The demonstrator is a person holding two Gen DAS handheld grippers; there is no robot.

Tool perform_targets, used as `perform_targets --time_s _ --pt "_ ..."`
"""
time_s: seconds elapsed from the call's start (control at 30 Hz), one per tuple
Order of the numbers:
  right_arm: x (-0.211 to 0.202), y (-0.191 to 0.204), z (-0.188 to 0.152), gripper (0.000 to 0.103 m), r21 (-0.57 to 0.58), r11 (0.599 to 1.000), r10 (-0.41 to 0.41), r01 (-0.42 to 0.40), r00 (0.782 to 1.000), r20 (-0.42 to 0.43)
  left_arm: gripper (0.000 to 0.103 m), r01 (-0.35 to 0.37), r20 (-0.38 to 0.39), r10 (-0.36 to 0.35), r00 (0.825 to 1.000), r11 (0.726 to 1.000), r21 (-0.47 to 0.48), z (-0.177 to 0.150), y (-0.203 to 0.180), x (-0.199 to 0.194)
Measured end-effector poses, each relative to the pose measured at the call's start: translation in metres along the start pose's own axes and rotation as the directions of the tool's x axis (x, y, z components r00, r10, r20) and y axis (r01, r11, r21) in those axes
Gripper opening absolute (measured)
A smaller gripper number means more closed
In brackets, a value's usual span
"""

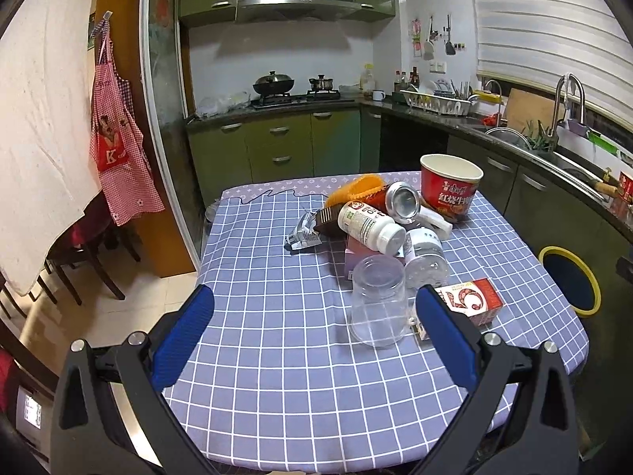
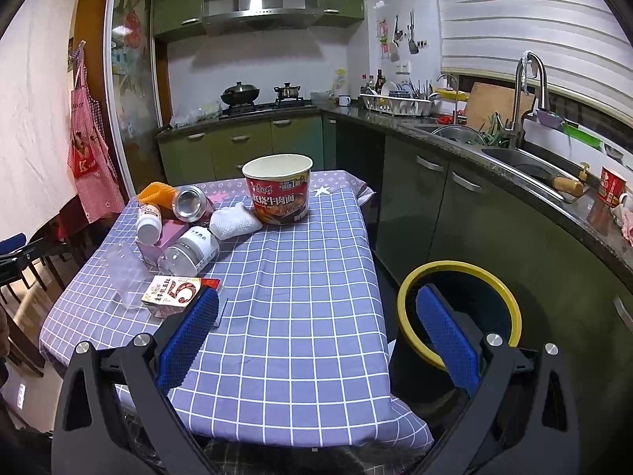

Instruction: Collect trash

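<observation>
Left wrist view: the left gripper [image 1: 314, 304] is spread wide, empty, above the near part of the checked tablecloth [image 1: 257, 277]. A clear plastic cup [image 1: 378, 301] lies just beyond it, the milk carton [image 1: 472, 301] to its right. Farther off, a white bottle [image 1: 370, 227], a can [image 1: 401, 202] and a red noodle bowl [image 1: 449, 186] are clustered. Right wrist view: the right gripper [image 2: 316, 308] is equally wide and empty; the yellow-rimmed bin [image 2: 459, 312] stands right of the table.

Red checked apron [image 1: 114, 146] on the wall, wok [image 1: 273, 84] on the stove, dish rack [image 1: 435, 101] – faucet [image 2: 528, 91] over the sink
</observation>
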State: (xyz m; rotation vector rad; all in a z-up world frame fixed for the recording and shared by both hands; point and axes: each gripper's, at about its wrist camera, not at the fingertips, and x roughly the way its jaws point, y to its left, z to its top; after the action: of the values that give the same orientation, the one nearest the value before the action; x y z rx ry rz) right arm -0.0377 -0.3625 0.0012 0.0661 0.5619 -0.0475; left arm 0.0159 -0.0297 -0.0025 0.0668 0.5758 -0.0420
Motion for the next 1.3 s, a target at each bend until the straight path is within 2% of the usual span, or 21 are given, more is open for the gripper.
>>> perform_targets --time_s 0.47,0.63,1.3 --pt "-0.0042 -0.0047 -0.0007 0.099 0.02 1.0 0.008 -0.008 1.0 0.008 0.097 -0.029 0.001 0.029 1.0 0.999 0.017 0.0013 -0.0077 -0.001" --pt "-0.0037 -0.005 -0.0006 0.099 0.022 1.0 0.007 -0.007 1.0 0.007 0.097 -0.017 -0.015 0.017 1.0 1.0 0.021 0.0003 -0.0073 0.0046" --pt "0.0008 -0.0023 -0.0003 0.099 0.033 0.999 0.015 -0.015 1.0 -0.006 0.097 0.001 0.001 -0.001 1.0 1.0 0.025 0.0049 -0.0069 0.0019"
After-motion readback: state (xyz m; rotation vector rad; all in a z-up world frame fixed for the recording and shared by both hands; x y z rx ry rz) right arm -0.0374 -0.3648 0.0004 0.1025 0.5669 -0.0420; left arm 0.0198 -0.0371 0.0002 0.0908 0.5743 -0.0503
